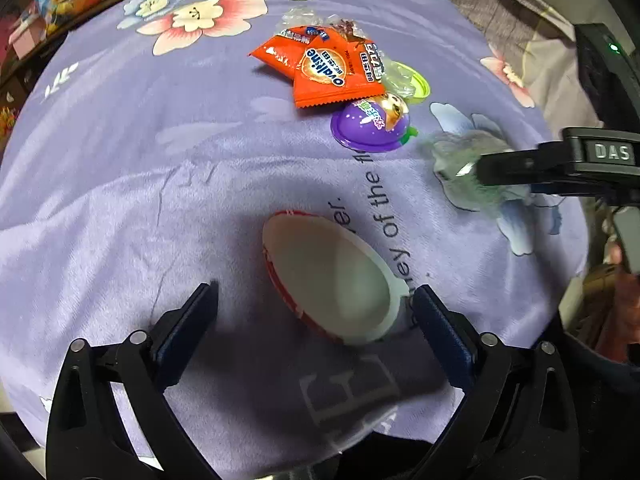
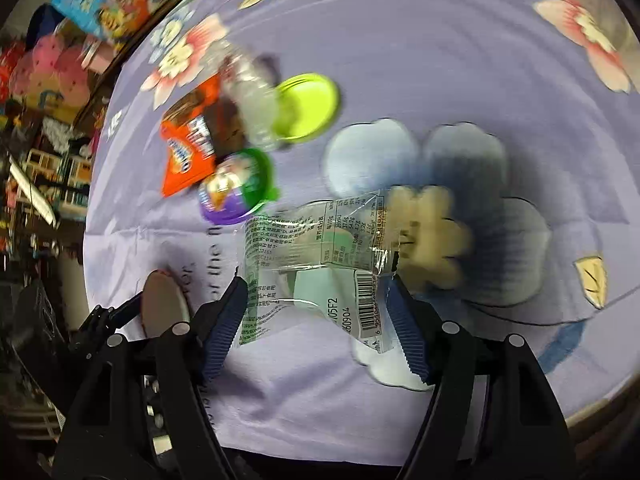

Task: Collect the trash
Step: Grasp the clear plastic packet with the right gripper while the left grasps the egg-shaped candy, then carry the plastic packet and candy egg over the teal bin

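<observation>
Left gripper [image 1: 316,308]: fingers spread wide, straddling the egg-shaped half shell; nothing pinched. The right-hand finger sits just beside the shell's narrow end, the other stands well clear, which reads as lining up for a grasp.
Egg-shaped half shell [image 1: 334,276]: white hollow facing up, red rim underneath, lying on the blanket between the left fingers.
Right gripper [image 2: 316,316]: fingers spread either side of the clear plastic wrapper; in the wrist view the pads appear to flank the film's edges, but whether they touch cannot be told. Judged as closing in for a pickup.
Clear plastic wrapper [image 2: 316,256]: crumpled transparent film with printed text and barcode, lying over a blue flower print.
Trash cluster: orange Ovaltine sachets [image 1: 328,68], purple jelly cup [image 1: 370,126], lime-green lid [image 1: 416,82] and further clear film, touching or overlapping in one heap, well apart from both grippers. Probably left for later passes.
Surface: lilac fleece blanket [image 1: 120,184], printed with flowers and lettering, creased; what lies under it is not visible.
Room: colourful packaged goods and cluttered shelves beyond the blanket's far edge, too blurred to itemise.
</observation>
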{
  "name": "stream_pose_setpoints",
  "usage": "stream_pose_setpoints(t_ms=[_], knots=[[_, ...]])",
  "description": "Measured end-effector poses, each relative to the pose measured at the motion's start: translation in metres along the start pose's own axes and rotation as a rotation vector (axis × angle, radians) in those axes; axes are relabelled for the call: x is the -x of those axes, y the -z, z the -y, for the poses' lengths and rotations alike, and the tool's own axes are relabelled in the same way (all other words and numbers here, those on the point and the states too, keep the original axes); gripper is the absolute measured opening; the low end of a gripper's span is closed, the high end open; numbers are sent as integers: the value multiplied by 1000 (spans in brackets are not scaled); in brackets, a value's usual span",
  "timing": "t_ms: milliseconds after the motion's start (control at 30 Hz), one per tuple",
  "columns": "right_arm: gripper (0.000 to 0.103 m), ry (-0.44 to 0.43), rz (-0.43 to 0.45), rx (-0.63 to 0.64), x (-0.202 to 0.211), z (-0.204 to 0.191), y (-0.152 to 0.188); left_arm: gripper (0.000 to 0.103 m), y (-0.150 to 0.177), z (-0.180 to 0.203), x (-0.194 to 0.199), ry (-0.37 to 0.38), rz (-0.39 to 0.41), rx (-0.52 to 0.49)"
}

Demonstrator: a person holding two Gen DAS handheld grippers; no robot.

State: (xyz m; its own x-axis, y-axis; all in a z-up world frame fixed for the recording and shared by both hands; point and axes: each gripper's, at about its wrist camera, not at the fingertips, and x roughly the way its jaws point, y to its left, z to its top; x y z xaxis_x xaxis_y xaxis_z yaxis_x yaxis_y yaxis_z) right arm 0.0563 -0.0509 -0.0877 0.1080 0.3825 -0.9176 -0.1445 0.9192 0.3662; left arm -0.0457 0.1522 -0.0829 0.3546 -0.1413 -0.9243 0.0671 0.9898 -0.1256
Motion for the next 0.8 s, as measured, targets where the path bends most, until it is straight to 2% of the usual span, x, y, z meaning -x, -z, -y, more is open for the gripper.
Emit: stream_pose_setpoints(t_ms=[33,100,133,233,367,633,800], knots=[[68,-3,3,-8,1,4,1,88,0,2,0,-32,8,-12],[68,-10,8,-20,3,10,3,62,-2,4,2,-73,23,-20],[68,-15,11,-24,4,12,4,54,-3,3,4,-68,27,-9],[68,-32,23,-31,9,19,6,53,-8,-3,8,-43,34,35],[68,-46,40,-46,15,27,7,53,-14,-3,16,-2,49,45],[68,-73,87,-112,34,57,8,53,-39,36,26,63,89,-33],[68,-81,125,-173,51,89,10,53,-61,77,23,114,95,-109]])
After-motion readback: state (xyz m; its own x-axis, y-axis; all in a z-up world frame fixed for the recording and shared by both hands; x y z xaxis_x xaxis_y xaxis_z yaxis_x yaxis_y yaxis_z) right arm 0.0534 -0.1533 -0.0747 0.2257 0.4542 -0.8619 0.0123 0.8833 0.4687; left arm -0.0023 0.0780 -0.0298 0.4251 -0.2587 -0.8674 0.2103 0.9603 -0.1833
